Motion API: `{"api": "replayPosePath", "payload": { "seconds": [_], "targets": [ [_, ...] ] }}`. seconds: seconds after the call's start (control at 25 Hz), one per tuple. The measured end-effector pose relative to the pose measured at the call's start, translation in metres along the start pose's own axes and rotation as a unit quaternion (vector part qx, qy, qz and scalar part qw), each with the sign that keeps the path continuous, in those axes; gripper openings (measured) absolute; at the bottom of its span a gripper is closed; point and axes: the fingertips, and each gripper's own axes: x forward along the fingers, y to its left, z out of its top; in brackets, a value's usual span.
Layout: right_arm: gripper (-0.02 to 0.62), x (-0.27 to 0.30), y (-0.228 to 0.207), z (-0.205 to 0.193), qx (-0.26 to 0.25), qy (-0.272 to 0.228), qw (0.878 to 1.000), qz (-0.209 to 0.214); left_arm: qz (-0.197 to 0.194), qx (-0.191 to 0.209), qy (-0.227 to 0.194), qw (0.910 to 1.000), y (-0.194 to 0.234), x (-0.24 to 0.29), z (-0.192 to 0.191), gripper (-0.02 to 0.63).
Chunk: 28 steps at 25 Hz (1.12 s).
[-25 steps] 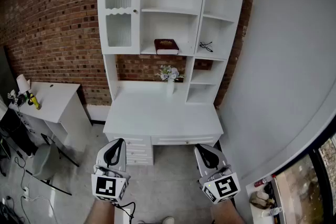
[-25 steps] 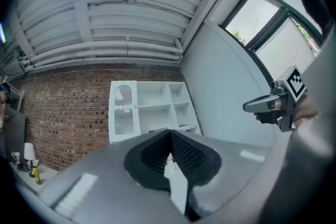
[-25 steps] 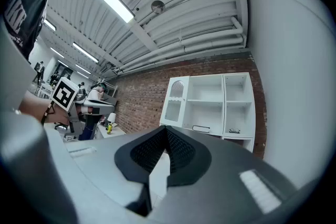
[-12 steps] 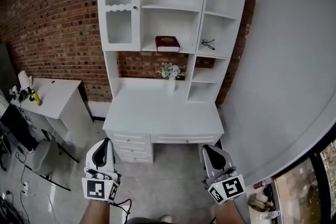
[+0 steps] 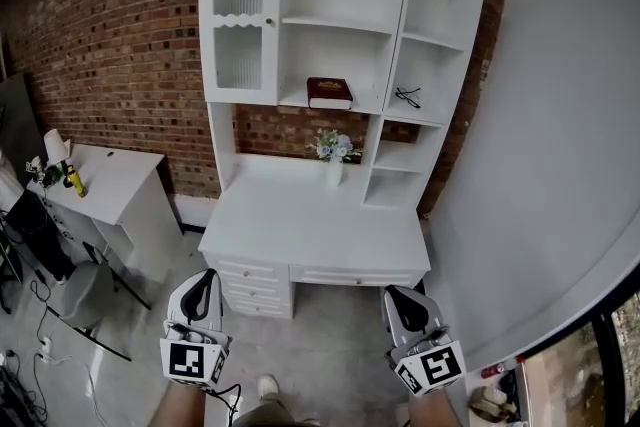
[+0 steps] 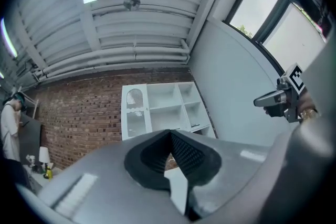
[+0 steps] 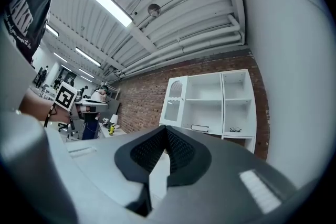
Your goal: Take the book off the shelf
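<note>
Lying flat on the middle shelf (image 5: 294, 102): one dark red book (image 5: 329, 93), untouched. Left gripper (image 5: 203, 280), right gripper (image 5: 400, 303): jaws closed, empty, held low, well short of the desk (image 5: 300, 235), probably because the reach has not begun.

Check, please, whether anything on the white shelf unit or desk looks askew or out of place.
Nothing stands out: the book lies flat on its shelf, the glasses rest in the right compartment, the flower vase stands upright on the desk.
</note>
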Motion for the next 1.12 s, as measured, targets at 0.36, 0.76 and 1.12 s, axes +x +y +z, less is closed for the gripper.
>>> {"api": "replayPosePath", "payload": {
  "seconds": [0.36,0.76,1.12],
  "targets": [
    [0.021,0.031,-0.011,-0.017,0.014,0.008,1.000,-0.002,-0.010,0.002,0.010,0.9999,0.007,0.025,-0.016,0.009],
    [0.021,0.092,-0.030,-0.038,0.011,0.021,1.000,0.001,-0.034,-0.021,0.038,0.9985,0.019,0.095,-0.060,0.009],
    [0.021,0.152,-0.054,-0.044,0.010,0.031,0.999,-0.012,-0.049,-0.024,0.021,0.9983,0.042,0.162,-0.063,0.008]
  ]
}}
